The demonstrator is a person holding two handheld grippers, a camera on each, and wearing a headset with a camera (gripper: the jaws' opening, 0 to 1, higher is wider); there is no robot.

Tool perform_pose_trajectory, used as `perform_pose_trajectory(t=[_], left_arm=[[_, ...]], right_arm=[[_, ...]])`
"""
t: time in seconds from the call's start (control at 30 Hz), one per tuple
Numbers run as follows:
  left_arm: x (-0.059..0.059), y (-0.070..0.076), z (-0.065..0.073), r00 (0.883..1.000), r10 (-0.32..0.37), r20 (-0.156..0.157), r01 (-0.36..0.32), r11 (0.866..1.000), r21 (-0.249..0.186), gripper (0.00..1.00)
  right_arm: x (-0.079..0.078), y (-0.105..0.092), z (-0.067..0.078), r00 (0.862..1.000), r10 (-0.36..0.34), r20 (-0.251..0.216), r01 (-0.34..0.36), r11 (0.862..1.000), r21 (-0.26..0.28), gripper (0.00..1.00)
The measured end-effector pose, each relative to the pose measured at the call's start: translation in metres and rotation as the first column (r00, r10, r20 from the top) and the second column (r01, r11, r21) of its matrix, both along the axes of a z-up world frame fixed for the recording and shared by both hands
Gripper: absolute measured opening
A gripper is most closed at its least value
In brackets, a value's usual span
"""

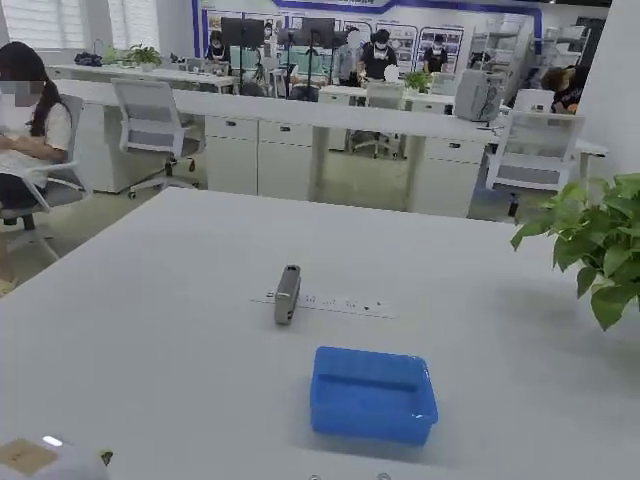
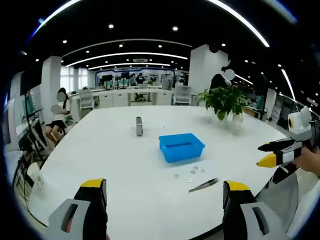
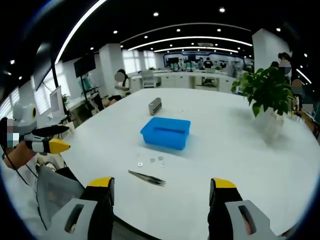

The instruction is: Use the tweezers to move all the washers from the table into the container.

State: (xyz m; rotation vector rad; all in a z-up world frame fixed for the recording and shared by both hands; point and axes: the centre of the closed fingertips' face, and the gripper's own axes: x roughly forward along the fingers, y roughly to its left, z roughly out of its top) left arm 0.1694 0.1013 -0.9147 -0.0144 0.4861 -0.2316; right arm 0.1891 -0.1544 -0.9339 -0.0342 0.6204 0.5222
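Head view: the white table [image 1: 150, 340] carries one blue container [image 1: 372, 393] at 6 o'clock. One small grey device [image 1: 287, 294] lies just past it toward 11 o'clock. One potted plant [image 1: 600, 240] leans in at 3 o'clock. People sit and stand at desks far behind.

Left gripper view: the left gripper [image 2: 165, 186] is held level above the table's near edge. Its two yellow-tipped jaws stand wide apart at 7 and 5 o'clock, with nothing between them. One pair of tweezers [image 2: 203, 184] lies flat on the table just ahead of the right-hand jaw. About five washers [image 2: 192, 172] are scattered between the tweezers and the container, near both but touching neither. At 3 o'clock a hand [image 2: 311, 161] holds the right gripper [image 2: 264, 154], which points in toward the table and grips nothing.

Right gripper view: the right gripper's jaws rise at 7 and 5 o'clock, spread wide and empty. The tweezers lie between them, a little ahead. The five or so washers sit beyond, short of the container at the centre. At 9 o'clock the left gripper points inward, off the table's edge.
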Motion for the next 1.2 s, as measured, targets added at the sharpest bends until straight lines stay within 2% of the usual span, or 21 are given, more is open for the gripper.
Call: perform_pose_trajectory(t=[0.73, 1.2], left_arm=[[0.0, -0.005, -0.004, 1.0, -0.013, -0.013, 0.013, 1.0, 0.01, 0.99], [0.004, -0.016, -0.001, 0.999, -0.042, 0.008, 0.042, 0.999, 0.002, 0.98]], right_arm=[[0.002, 0.0, -0.004, 1.0, 0.007, -0.007, -0.007, 1.0, -0.011, 0.77], [0.008, 0.003, -0.005, 1.0, 0.021, -0.004, -0.021, 1.0, -0.024, 0.76]])
